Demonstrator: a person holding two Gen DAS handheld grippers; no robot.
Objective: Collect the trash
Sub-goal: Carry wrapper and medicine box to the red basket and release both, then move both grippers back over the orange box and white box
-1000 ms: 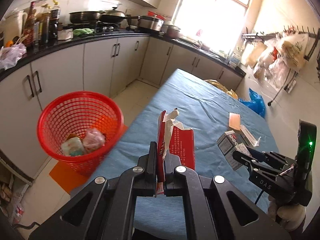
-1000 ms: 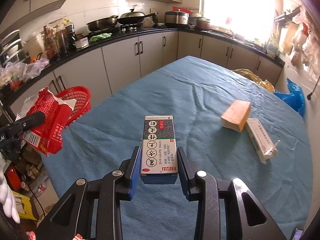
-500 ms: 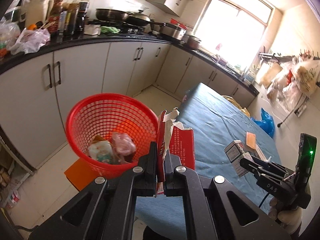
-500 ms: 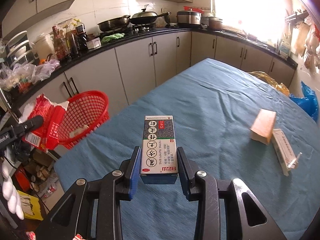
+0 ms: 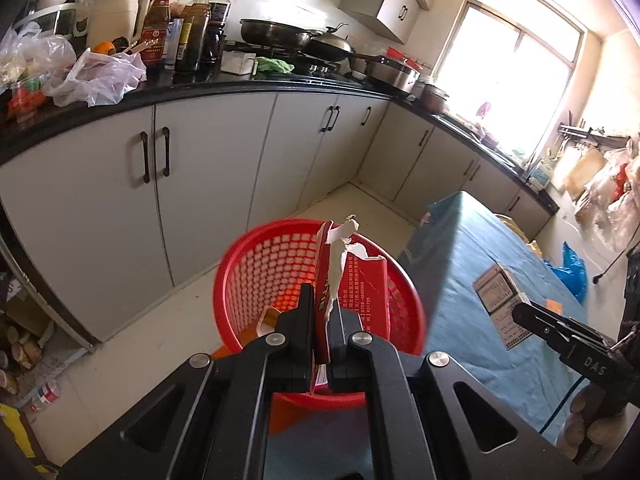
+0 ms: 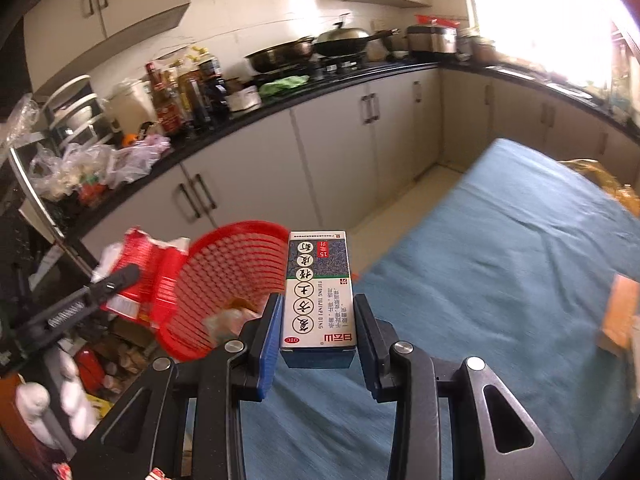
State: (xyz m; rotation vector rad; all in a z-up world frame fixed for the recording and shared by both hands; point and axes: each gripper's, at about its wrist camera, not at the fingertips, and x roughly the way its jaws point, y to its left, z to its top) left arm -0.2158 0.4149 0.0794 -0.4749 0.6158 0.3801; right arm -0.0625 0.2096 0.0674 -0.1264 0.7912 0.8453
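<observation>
I am working in a kitchen with grey cabinets (image 5: 208,176) under a black counter (image 5: 240,86), where bottles (image 5: 160,16), pans (image 5: 276,34) and plastic bags (image 5: 100,76) stand, and a bright window (image 5: 508,60) is at the far right. At the right side is a table with a blue cloth (image 6: 500,248). On the floor between the cabinets and the near end of the table stands a red mesh basket (image 5: 256,272), and some trash lies at its bottom, but I cannot tell what it is. My left gripper (image 5: 322,320) has its jaws nearly together and clamps a torn red carton (image 5: 360,288), flattened and standing upright on its edge, with white torn paper at the top. In the left wrist view the carton is in front of the basket opening; in the right wrist view it appears at the left rim of the basket, above it. My right gripper (image 6: 318,320) is at a narrow width and its blue pads press on both sides of a medicine box (image 6: 320,292) with a grey pattern and round Chinese characters. This box is in the air above the near left edge of the table, just beside the basket. Far at the right on the cloth lies an orange-brown packet (image 6: 618,312), blurred.
</observation>
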